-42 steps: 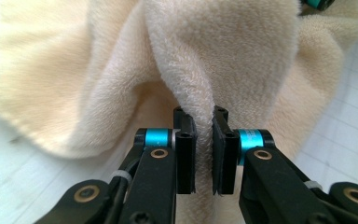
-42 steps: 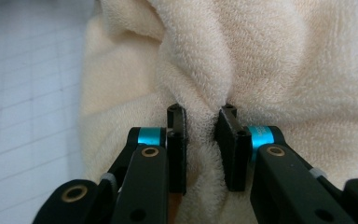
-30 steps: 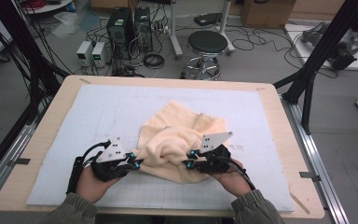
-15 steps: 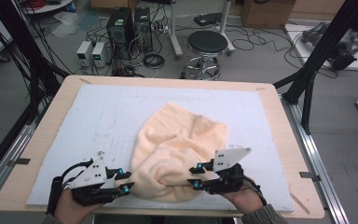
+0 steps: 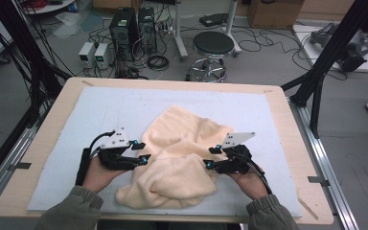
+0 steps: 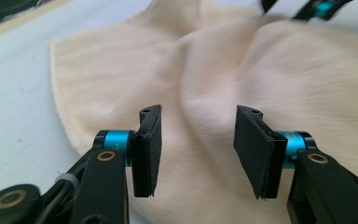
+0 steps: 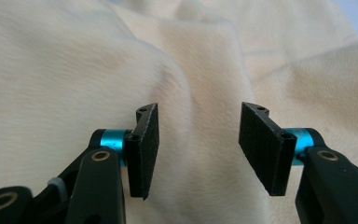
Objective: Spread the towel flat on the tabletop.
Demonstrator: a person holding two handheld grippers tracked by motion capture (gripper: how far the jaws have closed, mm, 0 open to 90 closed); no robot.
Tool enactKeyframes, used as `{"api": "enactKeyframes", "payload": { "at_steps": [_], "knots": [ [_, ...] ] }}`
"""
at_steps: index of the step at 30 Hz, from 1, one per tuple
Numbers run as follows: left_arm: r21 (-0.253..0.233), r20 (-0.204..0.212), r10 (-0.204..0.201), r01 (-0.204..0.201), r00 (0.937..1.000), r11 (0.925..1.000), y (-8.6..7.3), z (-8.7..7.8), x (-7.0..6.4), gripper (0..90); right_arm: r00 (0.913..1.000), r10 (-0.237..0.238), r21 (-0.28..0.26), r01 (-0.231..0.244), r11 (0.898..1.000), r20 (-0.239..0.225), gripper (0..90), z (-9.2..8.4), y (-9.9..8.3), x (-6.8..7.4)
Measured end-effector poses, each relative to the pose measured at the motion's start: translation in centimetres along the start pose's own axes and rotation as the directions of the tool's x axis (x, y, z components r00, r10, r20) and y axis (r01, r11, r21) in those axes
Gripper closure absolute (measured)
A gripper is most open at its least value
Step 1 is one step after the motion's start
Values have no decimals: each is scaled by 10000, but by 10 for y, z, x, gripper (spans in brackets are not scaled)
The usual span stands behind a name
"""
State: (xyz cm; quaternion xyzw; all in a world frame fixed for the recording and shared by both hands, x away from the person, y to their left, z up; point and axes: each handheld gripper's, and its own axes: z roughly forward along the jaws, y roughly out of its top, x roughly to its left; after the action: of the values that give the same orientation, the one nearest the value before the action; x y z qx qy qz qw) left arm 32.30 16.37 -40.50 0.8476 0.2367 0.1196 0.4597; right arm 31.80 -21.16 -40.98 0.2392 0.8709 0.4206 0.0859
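Note:
A cream towel point(image 5: 182, 158) lies crumpled on the pale mat point(image 5: 100, 110), its near part bunched toward the front edge. My left gripper point(image 5: 141, 152) sits at the towel's left edge and my right gripper point(image 5: 212, 157) at its right edge, both pointing inward. In the left gripper view the left gripper point(image 6: 198, 149) stands open over the towel point(image 6: 205, 70), with no cloth pinched between the pads. The right gripper point(image 7: 198, 149) is likewise open above the towel point(image 7: 74, 70). Both pairs of jaws have just been opening.
The mat covers a wooden table point(image 5: 287, 124) with black frame posts point(image 5: 326, 62) at its corners. On the floor beyond the far edge stand a stool point(image 5: 213, 45), computer cases point(image 5: 134, 24) and cables. Bare mat lies left and right of the towel.
Both grippers dragged the towel's near part toward the front edge, then let go and opened. The hands have since moved back up the table a little, beside the towel.

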Motion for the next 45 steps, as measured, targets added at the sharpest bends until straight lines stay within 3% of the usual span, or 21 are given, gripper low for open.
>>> {"api": "enactKeyframes", "payload": {
  "at_steps": [2, 7, 11, 16, 21, 25, 27, 30, 34, 38, 40, 41, 42, 43, 45],
  "knots": [
    [515, -16, -187, 188, 9998, 9985, -5, 13, 7, 520, 10000, -34, 440, 31, 9990, 67, 464, 13, -9, -5],
    [1649, 4, -463, 456, 9989, 9853, -14, 33, 18, 518, 10000, -51, 589, 54, 9983, -54, 489, 22, -14, -8],
    [1700, -200, -454, 482, 9988, 9843, -16, 34, 17, 579, 9998, -121, 622, 129, 9980, -136, 562, 27, -14, -10],
    [1843, -305, -241, 294, 9992, 9824, -15, 31, 16, 827, 9976, -61, 461, 93, 9989, -695, 723, 31, -13, -13],
    [2184, -387, -196, 276, 9991, 9755, -15, 23, 14, 863, 9955, -262, 498, 308, 9983, -912, 812, 32, -8, -12],
    [2223, -450, -109, 206, 9989, 9748, -26, 6, 11, 864, 9919, -481, 363, 526, 9980, -1173, 822, 31, 0, -7],
    [2109, -534, -242, 350, 9983, 9769, -34, -6, 9, 864, 9881, -724, 333, 776, 9964, -1358, 824, 30, 5, -1],
    [1915, -519, -324, 418, 9981, 9806, -43, -24, 2, 864, 9859, -717, 290, 769, 9966, -1514, 826, 28, 7, 3],
    [1815, -392, -113, 182, 9992, 9832, -48, -44, -13, 864, 9786, -832, 226, 890, 9958, -1882, 829, 21, 9, 14],
    [1586, -69, 79, -67, 9999, 9873, -51, -63, -35, 864, 9628, -1124, 188, 1207, 9925, -2456, 820, 4, 9, 34],
    [1508, 69, 194, -202, 9998, 9884, -53, -70, -43, 863, 9580, -1312, -111, 1328, 9911, -2549, 800, -6, 8, 39],
    [1437, 84, 225, -235, 9997, 9893, -53, -72, -45, 861, 9585, -1321, -155, 1325, 9911, -2528, 788, -9, 8, 39],
    [1244, 88, 281, -290, 9996, 9918, -52, -73, -45, 828, 9709, -1204, -376, 1151, 9926, -2072, 707, -18, 9, 35],
    [1101, 44, 307, -310, 9995, 9934, -51, -72, -45, 828, 9709, -1204, -376, 1151, 9926, -2072, 707, -18, 9, 35],
    [933, -32, 258, -254, 9997, 9953, -47, -68, -40, 740, 9817, -958, -550, 879, 9946, -1645, 637, -22, 7, 26]
  ]
}}
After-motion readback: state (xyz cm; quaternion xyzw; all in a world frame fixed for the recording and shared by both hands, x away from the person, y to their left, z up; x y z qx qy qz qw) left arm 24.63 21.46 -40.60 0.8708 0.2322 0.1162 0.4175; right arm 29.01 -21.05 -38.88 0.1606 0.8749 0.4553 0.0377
